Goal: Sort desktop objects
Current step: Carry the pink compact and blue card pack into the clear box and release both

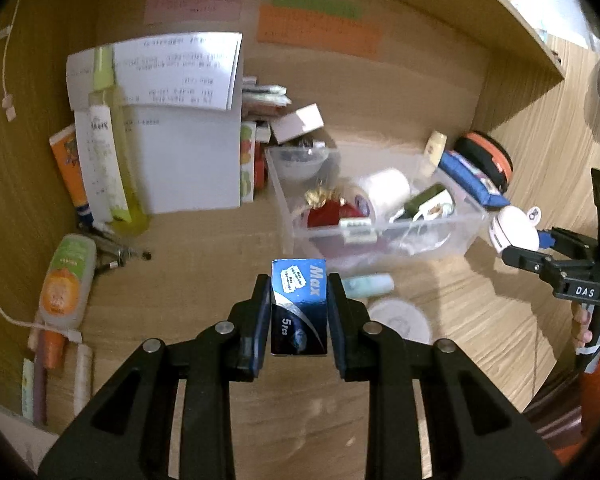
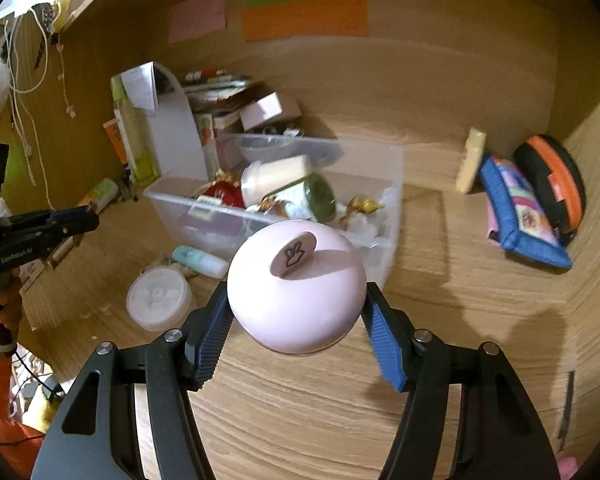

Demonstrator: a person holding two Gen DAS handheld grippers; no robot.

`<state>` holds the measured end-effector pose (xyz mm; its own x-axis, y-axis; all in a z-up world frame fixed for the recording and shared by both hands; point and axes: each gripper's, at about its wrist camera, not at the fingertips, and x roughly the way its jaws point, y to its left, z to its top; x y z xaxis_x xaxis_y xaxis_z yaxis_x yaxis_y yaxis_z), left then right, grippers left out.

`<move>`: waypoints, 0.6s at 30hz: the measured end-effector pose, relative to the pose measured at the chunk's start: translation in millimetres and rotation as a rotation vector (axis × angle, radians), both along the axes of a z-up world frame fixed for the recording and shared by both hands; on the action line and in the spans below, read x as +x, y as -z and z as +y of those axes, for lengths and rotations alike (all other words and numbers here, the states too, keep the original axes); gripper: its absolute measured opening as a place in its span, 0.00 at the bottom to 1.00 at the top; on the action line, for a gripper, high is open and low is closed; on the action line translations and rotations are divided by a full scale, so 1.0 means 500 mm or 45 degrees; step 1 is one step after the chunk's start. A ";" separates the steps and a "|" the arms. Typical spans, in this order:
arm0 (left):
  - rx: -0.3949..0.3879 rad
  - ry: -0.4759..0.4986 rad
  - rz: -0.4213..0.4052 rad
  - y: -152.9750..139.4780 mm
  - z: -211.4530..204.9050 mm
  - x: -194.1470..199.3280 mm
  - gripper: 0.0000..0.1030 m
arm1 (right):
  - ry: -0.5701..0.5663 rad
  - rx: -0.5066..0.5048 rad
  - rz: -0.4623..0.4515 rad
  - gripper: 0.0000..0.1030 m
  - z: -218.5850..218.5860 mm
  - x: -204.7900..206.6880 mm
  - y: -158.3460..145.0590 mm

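The left gripper (image 1: 299, 308) is clamping a small blue box (image 1: 299, 304) marked "Max" and "5 Pcs" between its two pads, the jaws standing narrow and pressing on the box's sides. The box is hanging above the wooden desk (image 1: 480, 320), just in front of the near wall of a clear plastic bin (image 1: 384, 236).

The right gripper (image 2: 298, 312) is gripping a round pale pink container (image 2: 296, 300) with a small oval tab bearing a rabbit outline on top; its blue pads are sitting against the container's two sides, the jaws standing about half open around it. The container is being held clear of the desk, in front of the bin's near right corner.

The bin is holding a white jar (image 2: 274, 178), a dark green jar (image 2: 314, 198) lying on its side, and a red object with gold foil (image 1: 328, 208). Just beside the bin on the desk are lying a pale mint tube (image 2: 200, 260) and a round white lid (image 2: 158, 300). Well apart to the right, a blue pouch (image 2: 520, 212) is leaning against an orange and black case (image 2: 556, 180). At the left, bottles and a white folder (image 1: 188, 152) are standing against the wall
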<state>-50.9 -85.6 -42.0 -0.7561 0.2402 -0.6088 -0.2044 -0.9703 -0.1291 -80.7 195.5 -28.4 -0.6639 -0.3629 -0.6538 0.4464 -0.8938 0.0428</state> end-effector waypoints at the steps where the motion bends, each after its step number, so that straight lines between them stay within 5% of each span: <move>1: 0.006 0.002 0.008 -0.007 0.001 -0.004 0.26 | 0.001 0.000 0.009 0.58 0.002 0.000 -0.005; 18: 0.098 0.020 0.076 -0.092 0.024 -0.121 0.26 | 0.033 -0.048 0.120 0.58 0.016 -0.096 -0.079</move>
